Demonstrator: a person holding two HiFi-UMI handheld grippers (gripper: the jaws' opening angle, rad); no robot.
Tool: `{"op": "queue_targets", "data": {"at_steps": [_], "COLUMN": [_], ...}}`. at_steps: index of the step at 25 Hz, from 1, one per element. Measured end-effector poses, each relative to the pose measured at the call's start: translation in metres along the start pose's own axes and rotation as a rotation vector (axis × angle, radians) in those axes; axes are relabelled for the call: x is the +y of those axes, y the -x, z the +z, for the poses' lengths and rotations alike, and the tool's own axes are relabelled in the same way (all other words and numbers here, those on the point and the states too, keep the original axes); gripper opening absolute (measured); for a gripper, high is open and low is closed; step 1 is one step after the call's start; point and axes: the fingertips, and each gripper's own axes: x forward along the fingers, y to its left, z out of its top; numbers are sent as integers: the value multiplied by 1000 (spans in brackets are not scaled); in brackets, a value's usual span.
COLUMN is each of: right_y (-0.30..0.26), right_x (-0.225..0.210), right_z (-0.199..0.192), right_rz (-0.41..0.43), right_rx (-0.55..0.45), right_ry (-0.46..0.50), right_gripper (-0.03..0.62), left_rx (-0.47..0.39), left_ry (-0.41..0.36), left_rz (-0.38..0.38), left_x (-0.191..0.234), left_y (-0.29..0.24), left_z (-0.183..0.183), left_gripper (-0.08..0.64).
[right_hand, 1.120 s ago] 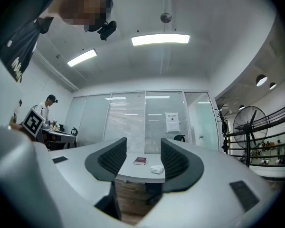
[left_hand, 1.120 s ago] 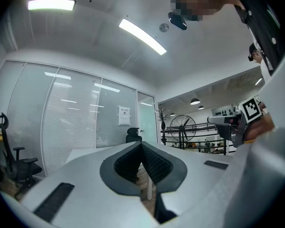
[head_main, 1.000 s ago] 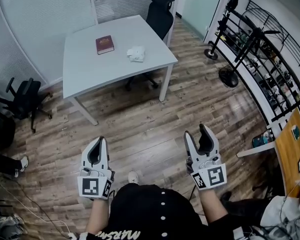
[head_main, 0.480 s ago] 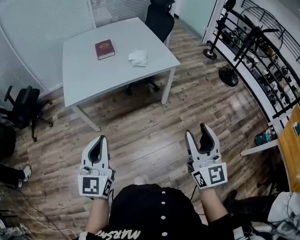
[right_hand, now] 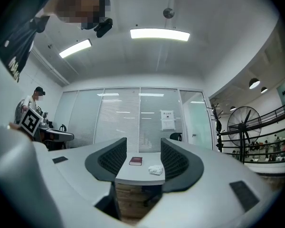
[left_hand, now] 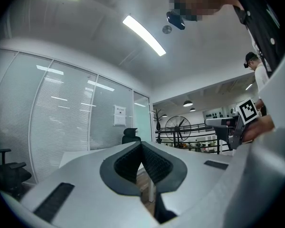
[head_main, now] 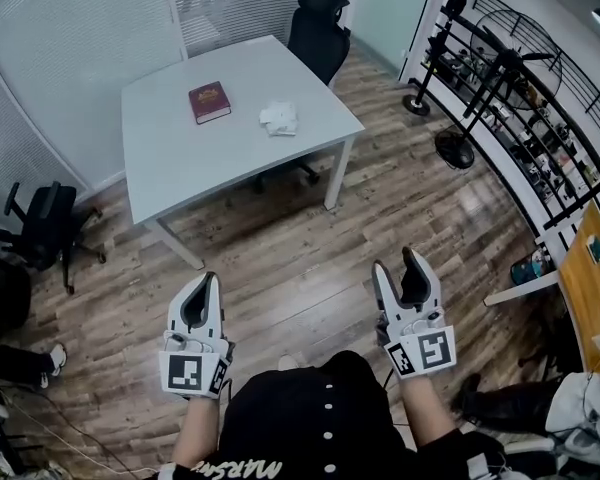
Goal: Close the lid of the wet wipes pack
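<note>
Right now I have both tongs held low, close to my black top (head_main: 310, 423), over the brown wood-plank floor (head_main: 290, 258). My left gripper (head_main: 202, 280) has its two dark-padded jaws pressed together at the tips, with nothing caught between them; its own view (left_hand: 141, 146) confirms that. My right gripper (head_main: 395, 261) stands with its jaws apart and empty (right_hand: 143, 146).

Well ahead of both grippers is the pale grey square table (head_main: 180, 163). On it lies the small white, crumpled-looking wet wipes pack (head_main: 278, 118), towards the table's right side, and a dark red hardback book (head_main: 209, 102) rests to the left of it, apart from it. Neither gripper is anywhere near the pack. From this far off I cannot tell how its lid sits.

Through the gap of the right gripper's jaws I see that same table (right_hand: 133, 175), with the book (right_hand: 136, 161) on the left and the pack (right_hand: 155, 170) on the right.

Behind the table stands a black high-backed office chair (head_main: 318, 30), and a second black swivel chair (head_main: 40, 223) is off to the left. A black pedestal fan (head_main: 520, 58) stands at the right, beside a black metal rack (head_main: 540, 168).
</note>
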Motion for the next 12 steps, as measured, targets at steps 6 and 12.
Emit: {"op": "queue_targets", "data": {"at_steps": [6,12], "right_y": [-1,-16], "right_x": [6,0], "right_z": [-6,-10], "right_rz": [-8,4], "right_rx": [23,14], "right_ry": [9,3], "right_gripper": [209,209], "left_rx": [19,31], "left_ry": [8,16], "left_rz": [-4,15], "left_x": [4,10], "left_y": [0,-5], "left_z": [-8,-16], "left_gripper": [6,6]}}
